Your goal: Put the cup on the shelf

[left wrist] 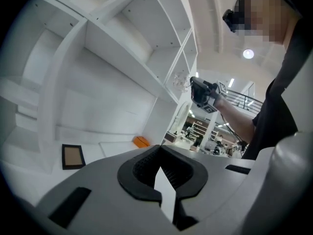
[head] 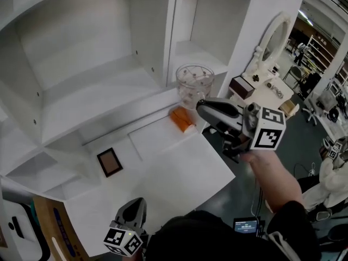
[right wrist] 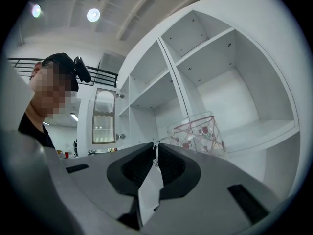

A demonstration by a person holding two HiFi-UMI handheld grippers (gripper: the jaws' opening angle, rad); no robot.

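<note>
Down low, the left gripper [head: 135, 205] hangs over the desk [head: 179, 167], jaws together on nothing. Further out, the right gripper [head: 202, 106] is clamped on the near edge of the glass cup [head: 194, 85]. Cup upright, mouth up, just beyond the fingertips, in front of the white shelf [head: 103, 94].

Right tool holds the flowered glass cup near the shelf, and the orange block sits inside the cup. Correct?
No. The orange block lies on the white desk, not inside the cup; the head view shows this. The right tool does hold the flowered glass cup near the shelf.
</note>
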